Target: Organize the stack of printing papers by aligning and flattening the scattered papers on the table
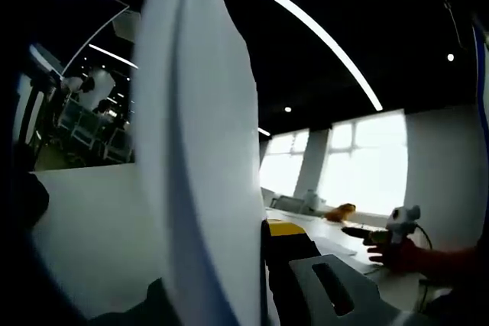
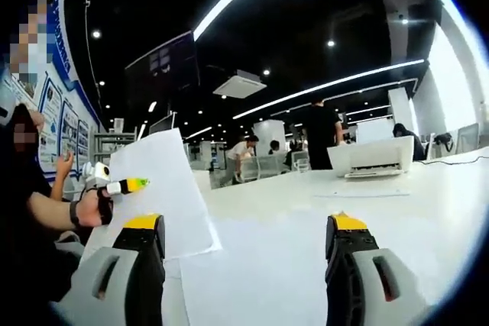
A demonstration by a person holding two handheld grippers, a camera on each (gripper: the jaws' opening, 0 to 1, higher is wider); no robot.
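In the left gripper view, the left claw [image 1: 229,280] is gripping the papers [image 1: 199,150], which are standing up on edge from 6 o'clock to 12 o'clock. In the right gripper view, the right claw [image 2: 244,250] is sitting wide apart, grasping nothing, over the white bench [image 2: 306,211]. The papers are showing at 9 o'clock there, lifted at a tilt. A printer [image 2: 374,158] is sitting at 2 o'clock.

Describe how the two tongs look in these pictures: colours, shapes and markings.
The right tongs have two black jaws with yellow tips, on pale grey bodies with an oblong slot in each. The left tongs show the same make: a black jaw with a yellow tip and a slotted grey body. No cables or markings are visible.
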